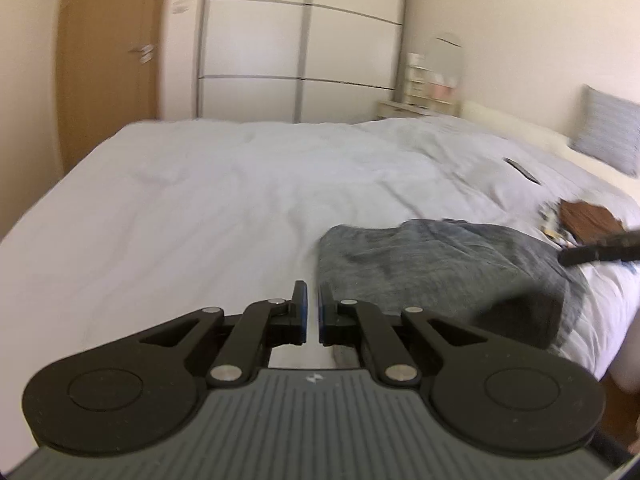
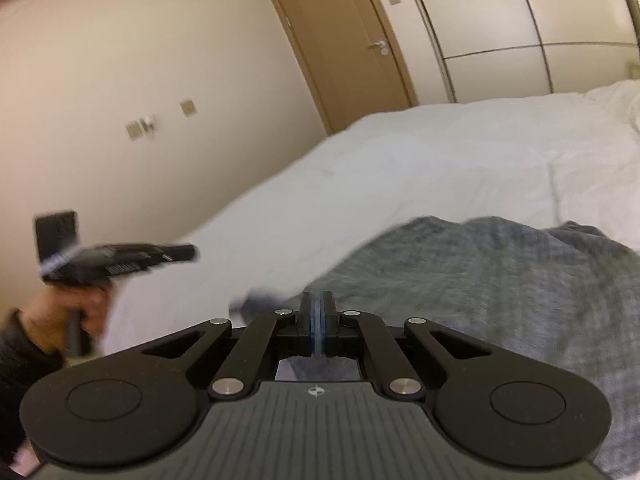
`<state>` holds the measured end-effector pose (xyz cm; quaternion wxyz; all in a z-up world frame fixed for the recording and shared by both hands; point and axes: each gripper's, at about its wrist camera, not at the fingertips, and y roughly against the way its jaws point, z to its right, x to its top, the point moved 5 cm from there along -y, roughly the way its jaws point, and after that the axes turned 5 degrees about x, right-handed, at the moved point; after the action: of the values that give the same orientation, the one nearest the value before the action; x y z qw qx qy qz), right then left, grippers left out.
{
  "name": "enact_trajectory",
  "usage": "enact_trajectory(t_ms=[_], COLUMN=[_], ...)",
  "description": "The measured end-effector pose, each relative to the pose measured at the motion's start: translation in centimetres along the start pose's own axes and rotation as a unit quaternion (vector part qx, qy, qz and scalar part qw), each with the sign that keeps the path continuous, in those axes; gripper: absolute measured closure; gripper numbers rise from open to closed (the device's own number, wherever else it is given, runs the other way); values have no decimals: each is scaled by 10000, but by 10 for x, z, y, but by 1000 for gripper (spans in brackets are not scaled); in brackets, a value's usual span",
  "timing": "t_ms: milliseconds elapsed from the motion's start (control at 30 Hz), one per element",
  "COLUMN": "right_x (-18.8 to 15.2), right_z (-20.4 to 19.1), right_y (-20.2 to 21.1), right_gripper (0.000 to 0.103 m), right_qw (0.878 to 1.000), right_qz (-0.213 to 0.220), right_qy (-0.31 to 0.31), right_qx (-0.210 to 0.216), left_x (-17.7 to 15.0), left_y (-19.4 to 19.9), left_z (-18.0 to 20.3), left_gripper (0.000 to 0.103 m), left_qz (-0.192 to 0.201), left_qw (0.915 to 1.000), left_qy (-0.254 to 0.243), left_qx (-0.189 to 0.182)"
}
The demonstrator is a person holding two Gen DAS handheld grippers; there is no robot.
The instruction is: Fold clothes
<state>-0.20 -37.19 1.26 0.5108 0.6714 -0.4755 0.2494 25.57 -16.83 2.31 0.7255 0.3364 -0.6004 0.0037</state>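
Note:
A grey knitted garment [image 1: 420, 264] lies bunched on the white bed [image 1: 200, 200], near its front right edge. My left gripper [image 1: 313, 300] hovers just left of the garment's near corner. Its pads stand a narrow gap apart, and only white sheet shows between them. My right gripper [image 2: 318, 300] is shut, pads pressed together, low over the same garment [image 2: 480, 280]; I see no cloth between the pads. In the left wrist view the right gripper [image 1: 564, 259] reaches in over the garment's far right side. In the right wrist view a hand [image 2: 80, 304] holds the left gripper [image 2: 194, 252] above the bed's edge.
A brown item [image 1: 588, 220] and a small dark flat object [image 1: 522, 170] lie further right on the bed. A grey pillow [image 1: 608, 136] leans at the headboard. White wardrobe [image 1: 300, 40] and wooden door [image 1: 108, 60] stand behind the bed. Broad bare sheet lies left of the garment.

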Motion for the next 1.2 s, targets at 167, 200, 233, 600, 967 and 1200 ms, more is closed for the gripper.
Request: enact_trajectory(t_ms=[167,200,233,600,967,1200], right_x=[-35,-43,-51,-90,-96,-109], right_z=[6,6,7,23,45,95], right_y=[-3,-3,-2,-17,25,76], right_gripper=[63,61,60,50,41,41], right_qw=[9994,9989,9984,9969,9917,9719], right_qz=[-227,-298,-370,-514,-368,102], right_qy=[38,83,129,-458,126,-263], right_qx=[-265,-340,-416,-391,-1224,-2336], left_x=[-36,-45,-53,-86,-28,-50], left_y=[-2,-6,-11,-86,-55,-33], left_z=[18,27,35,25,-6,103], left_gripper=[71,65,64,87,88,73], left_qz=[-437,-545,-653,-1268,-634,-333], left_qw=[9988,9978,9966,9810,9958,9958], left_qy=[-203,-339,-472,1289,279,-849], left_qx=[-99,-135,-171,-698,592,38])
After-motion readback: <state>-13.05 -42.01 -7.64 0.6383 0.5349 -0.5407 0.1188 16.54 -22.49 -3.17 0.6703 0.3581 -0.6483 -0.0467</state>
